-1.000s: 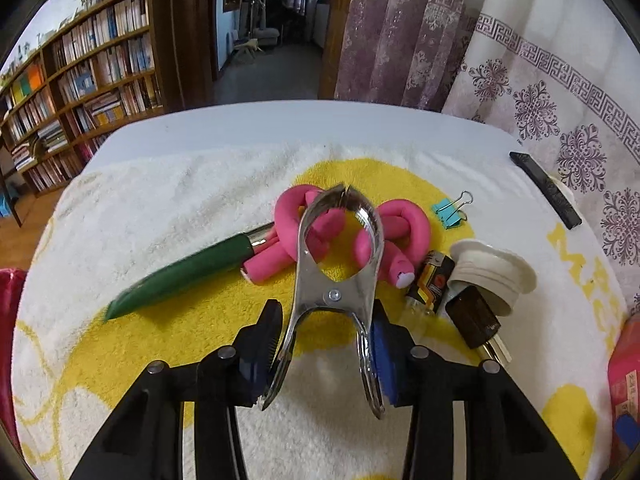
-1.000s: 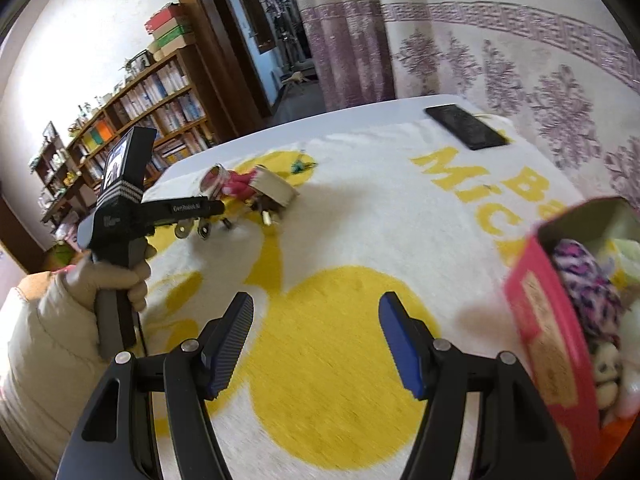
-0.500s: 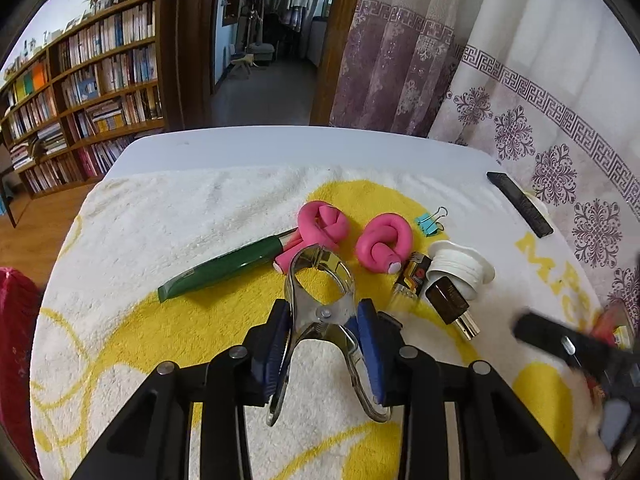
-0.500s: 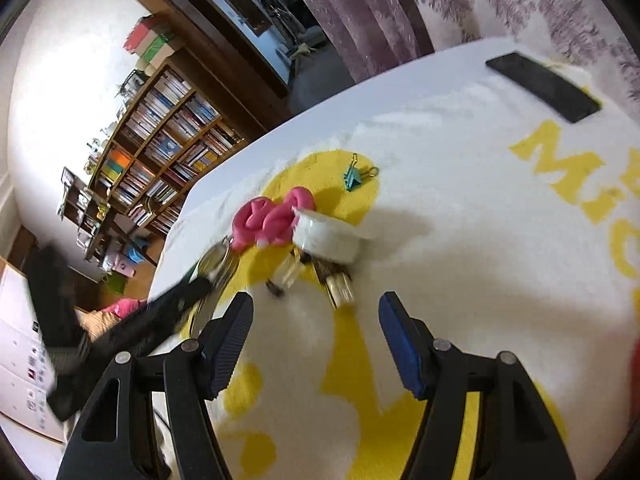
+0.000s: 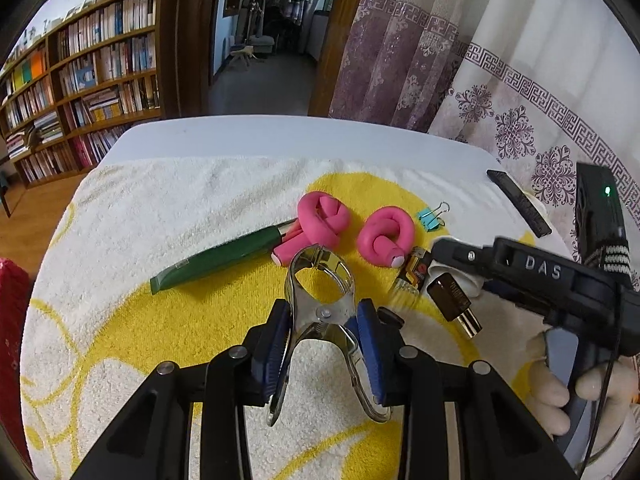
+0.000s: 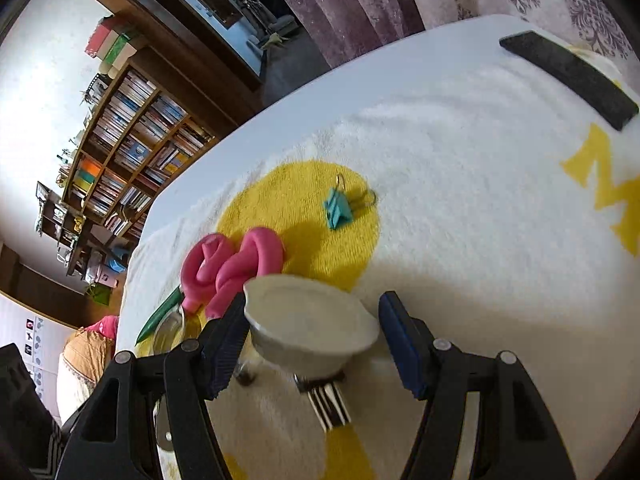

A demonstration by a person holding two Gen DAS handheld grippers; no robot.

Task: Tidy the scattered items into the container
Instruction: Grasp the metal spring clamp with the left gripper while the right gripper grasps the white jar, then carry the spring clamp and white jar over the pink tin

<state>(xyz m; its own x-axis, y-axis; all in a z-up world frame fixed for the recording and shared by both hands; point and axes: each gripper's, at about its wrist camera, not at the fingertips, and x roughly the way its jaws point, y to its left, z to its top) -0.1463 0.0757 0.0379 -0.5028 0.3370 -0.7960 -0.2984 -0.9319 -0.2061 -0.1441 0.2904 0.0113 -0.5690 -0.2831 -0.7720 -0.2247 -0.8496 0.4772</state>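
Light: soft daylight, bright on my towel (image 5: 160, 208).
Shadows: faint, short.
Blur: my spool (image 6: 308, 324) smeared, close.
Edges: fisheye bending, black corners.

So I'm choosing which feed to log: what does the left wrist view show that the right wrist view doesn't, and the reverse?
Only the left wrist view: the left gripper shut on the metal clamp.

Only the right wrist view: the open right gripper straddling the white spool.

Both: pink foam curlers, teal binder clip, green tube.
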